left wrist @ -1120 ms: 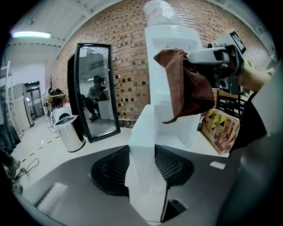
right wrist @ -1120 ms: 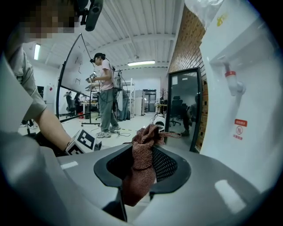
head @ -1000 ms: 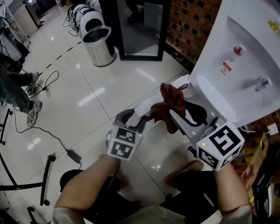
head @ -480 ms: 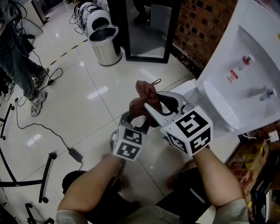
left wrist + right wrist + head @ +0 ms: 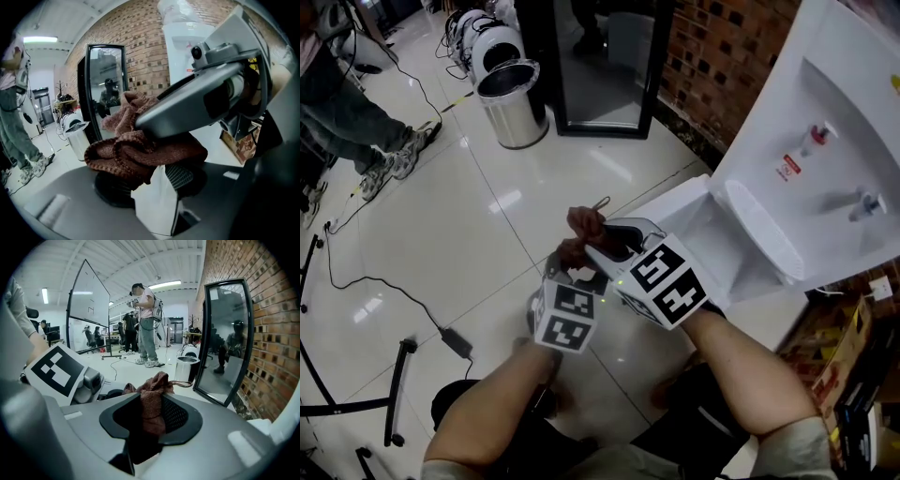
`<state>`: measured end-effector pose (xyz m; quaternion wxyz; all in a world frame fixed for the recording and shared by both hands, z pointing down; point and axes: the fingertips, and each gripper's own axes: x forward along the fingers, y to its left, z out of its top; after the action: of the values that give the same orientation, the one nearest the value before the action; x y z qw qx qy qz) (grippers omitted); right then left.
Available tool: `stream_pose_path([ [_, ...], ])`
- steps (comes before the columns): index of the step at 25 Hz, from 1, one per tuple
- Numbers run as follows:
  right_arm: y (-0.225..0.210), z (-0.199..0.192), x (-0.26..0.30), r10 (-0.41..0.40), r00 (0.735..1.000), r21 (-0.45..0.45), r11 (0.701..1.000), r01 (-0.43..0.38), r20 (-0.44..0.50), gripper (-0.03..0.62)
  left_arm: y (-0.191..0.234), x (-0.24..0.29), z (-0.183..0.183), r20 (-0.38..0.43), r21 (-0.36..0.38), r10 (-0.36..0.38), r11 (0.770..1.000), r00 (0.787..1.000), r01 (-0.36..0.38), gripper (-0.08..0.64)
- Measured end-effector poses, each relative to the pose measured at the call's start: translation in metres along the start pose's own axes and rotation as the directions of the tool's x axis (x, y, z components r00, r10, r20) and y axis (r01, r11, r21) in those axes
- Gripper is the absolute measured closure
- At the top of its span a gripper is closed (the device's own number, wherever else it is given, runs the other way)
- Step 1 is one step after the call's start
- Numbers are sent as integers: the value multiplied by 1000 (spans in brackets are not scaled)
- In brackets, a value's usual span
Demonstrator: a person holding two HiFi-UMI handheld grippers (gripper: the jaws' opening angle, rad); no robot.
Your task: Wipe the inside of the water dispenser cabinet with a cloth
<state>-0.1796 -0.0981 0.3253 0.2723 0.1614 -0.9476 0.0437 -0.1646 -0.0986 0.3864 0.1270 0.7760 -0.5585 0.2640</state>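
cloth pinched in my right fingers, left fingers parted beneath it

my right gripper [image 5: 149,420] has its jaws closed onto the cloth [image 5: 581,227], a reddish-brown knitted rag. the fabric fills the gap between my two dark pads and bunches up past the tips, with a thin loop sticking out to the right of them

my left gripper [image 5: 151,183] sits just below and to the left of the right one, close enough that the two nearly touch. its jaws stand part way apart, and light floor shows through the gap between the pads. the loose end of the cloth lies heaped over the tips of my left fingers, resting on top of them and not squeezed, while the grey jaw of my right gripper crosses above it

the water dispenser [image 5: 825,122] stands to the right of my right fingers, white, its two taps facing me. its lower cabinet [image 5: 712,230] is just right of the right gripper, and the cloth is outside it, held out over the tiled floor [image 5: 487,244]

ahead of both sets of fingers a tall mirror [image 5: 225,338] leans on the brick wall [image 5: 276,333], and a steel bin [image 5: 186,369] stands just left of the mirror. farther ahead and to the left a person [image 5: 145,324] stands beside a whiteboard [image 5: 89,305]
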Motion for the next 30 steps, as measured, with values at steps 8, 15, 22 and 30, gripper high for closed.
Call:
stream_pose_path([
  [8,-38,-5,1,-107,994,55,993,106,7,453,-1,2,-1,3,-5,9,1000,1000,-9,370],
  [15,-96,-21,-21,-311,950,146,940,307,5,451,3,3,0,-17,-10,23,1000,1000,-23,367],
  [22,-151,-41,-51,-529,848,201,826,526,-44,449,0,4,-2,-30,1,14,1000,999,-14,367],
  [30,-184,-60,-81,-705,700,234,666,709,-113,449,0,3,-2,-34,5,11,1000,999,-11,367],
])
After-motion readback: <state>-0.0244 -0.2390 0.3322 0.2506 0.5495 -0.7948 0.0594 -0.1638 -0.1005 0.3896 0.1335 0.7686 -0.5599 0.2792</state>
